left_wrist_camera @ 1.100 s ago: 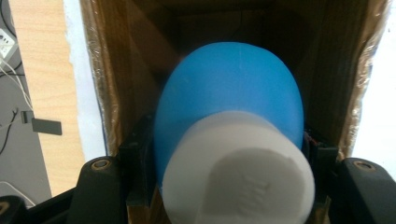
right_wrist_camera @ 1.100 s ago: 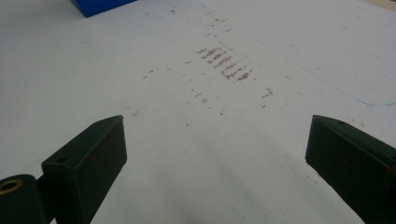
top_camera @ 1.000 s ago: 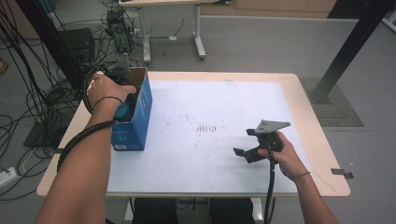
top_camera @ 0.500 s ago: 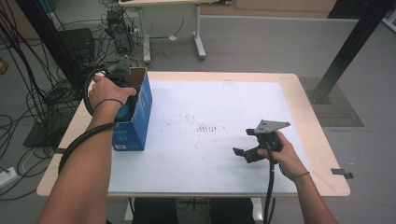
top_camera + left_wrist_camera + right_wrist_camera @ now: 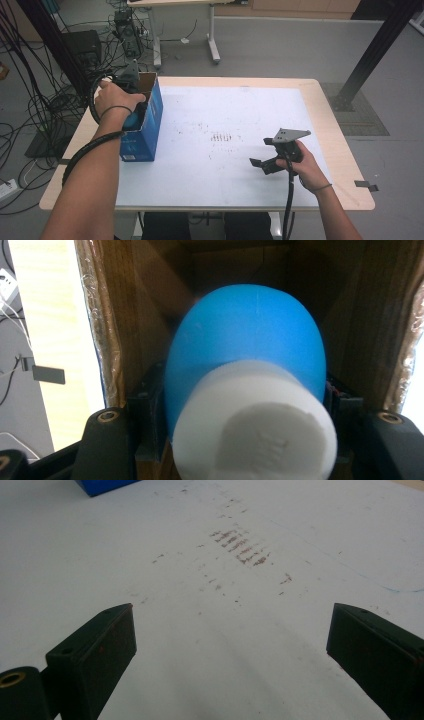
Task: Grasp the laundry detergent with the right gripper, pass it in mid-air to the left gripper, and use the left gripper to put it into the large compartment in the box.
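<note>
A blue cardboard box lies on the left part of the white-topped table, its open brown inside facing my left gripper. That gripper reaches into the box mouth and is shut on a blue bottle with a white cap; the jaws press on its two sides. A hand covers most of the gripper in the high view. My right gripper rests low over the table's right front, open, with bare stained table between its jaws.
Brown smudges mark the middle of the white top. Tangled cables and black equipment lie on the floor to the left. A black post stands at the back right, another desk's legs behind.
</note>
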Demonstrator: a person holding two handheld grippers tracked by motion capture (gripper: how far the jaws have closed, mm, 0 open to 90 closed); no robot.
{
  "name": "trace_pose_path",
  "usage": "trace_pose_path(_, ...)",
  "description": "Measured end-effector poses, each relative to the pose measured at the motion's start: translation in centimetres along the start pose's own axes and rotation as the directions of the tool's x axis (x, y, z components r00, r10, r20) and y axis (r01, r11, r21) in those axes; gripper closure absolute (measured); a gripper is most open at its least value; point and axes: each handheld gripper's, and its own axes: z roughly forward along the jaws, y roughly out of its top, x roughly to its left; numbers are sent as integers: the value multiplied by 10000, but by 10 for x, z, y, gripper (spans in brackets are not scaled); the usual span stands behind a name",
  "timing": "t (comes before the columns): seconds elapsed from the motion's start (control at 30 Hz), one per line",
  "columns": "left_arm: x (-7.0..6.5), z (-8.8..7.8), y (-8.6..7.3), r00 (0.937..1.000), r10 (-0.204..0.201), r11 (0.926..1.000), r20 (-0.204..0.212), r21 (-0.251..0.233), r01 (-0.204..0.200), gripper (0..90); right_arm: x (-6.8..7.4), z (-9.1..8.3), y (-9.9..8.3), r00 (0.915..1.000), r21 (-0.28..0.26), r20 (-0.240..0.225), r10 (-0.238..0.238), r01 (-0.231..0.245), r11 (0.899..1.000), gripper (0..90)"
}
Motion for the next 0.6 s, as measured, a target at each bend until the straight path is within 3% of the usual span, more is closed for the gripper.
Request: trace_pose_path(0.6, 1, 0, -1, 10000, -77, 10000, 13, 22, 77, 374, -1, 1, 1, 10000, -6, -26, -51, 51, 10000, 56)
